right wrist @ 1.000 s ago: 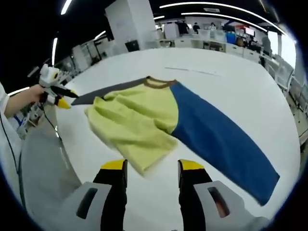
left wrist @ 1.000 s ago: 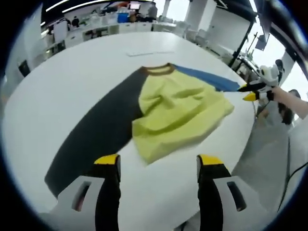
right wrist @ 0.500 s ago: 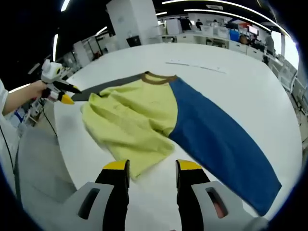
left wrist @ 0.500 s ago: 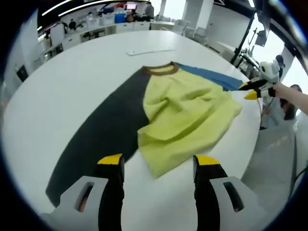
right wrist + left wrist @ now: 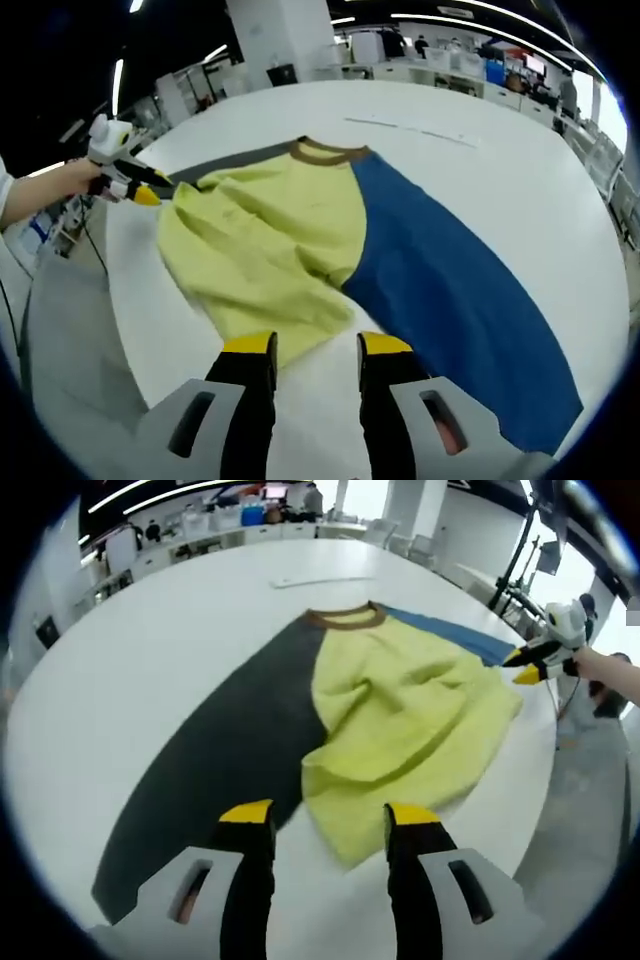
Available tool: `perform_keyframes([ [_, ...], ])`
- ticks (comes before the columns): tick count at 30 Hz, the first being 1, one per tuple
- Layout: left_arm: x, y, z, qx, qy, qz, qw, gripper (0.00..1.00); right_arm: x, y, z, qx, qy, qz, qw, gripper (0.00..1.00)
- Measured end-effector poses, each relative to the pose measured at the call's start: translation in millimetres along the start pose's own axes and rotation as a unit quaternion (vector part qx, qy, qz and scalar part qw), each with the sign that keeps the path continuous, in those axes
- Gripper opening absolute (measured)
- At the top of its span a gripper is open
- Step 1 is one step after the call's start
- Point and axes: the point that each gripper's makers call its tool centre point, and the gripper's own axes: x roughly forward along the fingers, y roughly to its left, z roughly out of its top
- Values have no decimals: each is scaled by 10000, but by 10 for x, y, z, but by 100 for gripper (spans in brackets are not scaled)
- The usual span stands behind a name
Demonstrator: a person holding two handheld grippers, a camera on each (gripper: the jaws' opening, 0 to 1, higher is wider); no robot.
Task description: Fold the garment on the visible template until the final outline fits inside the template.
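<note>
Both my grippers, left (image 5: 325, 825) and right (image 5: 312, 353), sit nearer the garment's (image 5: 400, 720) hem now (jaws narrower, empty).

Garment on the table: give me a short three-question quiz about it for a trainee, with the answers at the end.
1. True or false: the garment has a brown collar.
2. In the left gripper view, which part lies nearest the left gripper? A) blue sleeve B) yellow hem C) collar
3. Fill in: in that view, the sleeve stretching toward the lower left is dark ____.
Key: 1 true; 2 B; 3 grey.
</note>
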Motion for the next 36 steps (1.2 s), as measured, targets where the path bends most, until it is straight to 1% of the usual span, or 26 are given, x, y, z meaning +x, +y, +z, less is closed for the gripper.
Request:
perform_keyframes([
  [6, 76, 18, 0, 50, 67, -19, 10000, 37, 88, -47, 9, 5, 34, -5, 10000, 29],
  [17, 151, 43, 15, 90, 121, -94, 9998, 31, 201, -102, 11, 8, 100, -4, 9999, 24],
  [30, 221, 65, 32, 70, 166, -143, 9997, 26, 261, -128, 17, -25, 134, -6, 9999, 19],
  [36, 225, 70, 64, 122, 131, -133, 9998, 23, 266, -143, 21, -77, 142, -12, 9999, 16],
])
